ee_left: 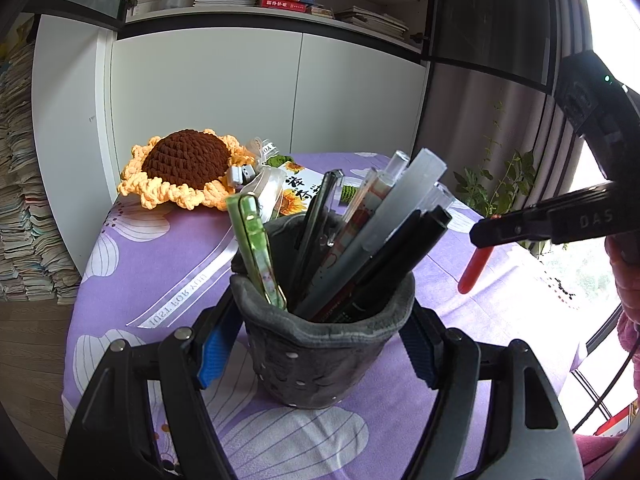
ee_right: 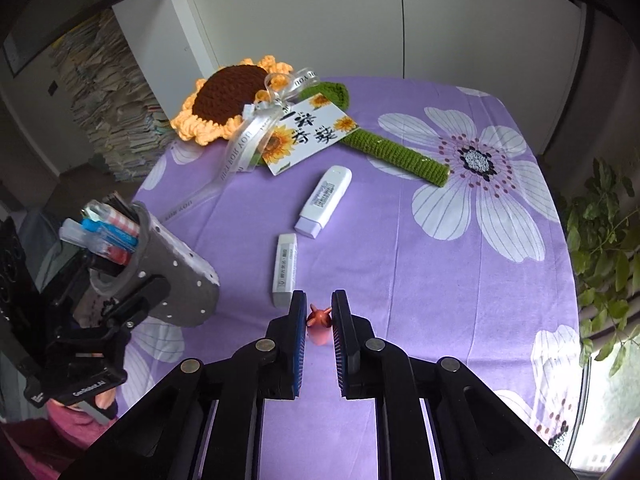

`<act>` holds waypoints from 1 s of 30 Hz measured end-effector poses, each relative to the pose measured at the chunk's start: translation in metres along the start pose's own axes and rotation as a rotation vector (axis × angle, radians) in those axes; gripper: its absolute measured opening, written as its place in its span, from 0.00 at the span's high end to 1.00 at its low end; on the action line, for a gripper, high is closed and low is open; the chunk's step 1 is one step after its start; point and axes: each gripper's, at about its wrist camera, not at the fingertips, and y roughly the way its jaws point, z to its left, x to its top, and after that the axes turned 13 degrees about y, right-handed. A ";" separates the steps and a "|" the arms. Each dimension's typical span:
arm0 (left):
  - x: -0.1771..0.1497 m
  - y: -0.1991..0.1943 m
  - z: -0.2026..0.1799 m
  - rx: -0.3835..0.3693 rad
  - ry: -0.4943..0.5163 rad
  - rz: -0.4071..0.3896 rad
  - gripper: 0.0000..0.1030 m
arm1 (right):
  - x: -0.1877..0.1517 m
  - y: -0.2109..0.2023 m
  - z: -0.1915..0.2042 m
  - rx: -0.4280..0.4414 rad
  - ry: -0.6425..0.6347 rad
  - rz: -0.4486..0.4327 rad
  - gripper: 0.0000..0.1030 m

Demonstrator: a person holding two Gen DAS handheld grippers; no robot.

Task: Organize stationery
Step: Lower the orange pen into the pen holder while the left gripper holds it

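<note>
My left gripper is shut on a grey felt pen holder full of pens and holds it tilted above the purple flowered tablecloth. It also shows in the right wrist view, at the left. My right gripper is shut on a red pen, which hangs down from the fingers in the left wrist view, to the right of the holder. A white eraser and a white correction tape lie on the cloth ahead of the right gripper.
A crocheted sunflower with a green stem, ribbon and a printed card lies at the table's far side. White cabinets stand behind. A plant is off the table's right edge. Book stacks stand at the left.
</note>
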 end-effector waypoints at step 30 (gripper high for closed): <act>0.000 0.000 0.000 -0.001 0.000 0.000 0.30 | 0.026 -0.012 0.109 0.358 -0.228 -0.059 0.87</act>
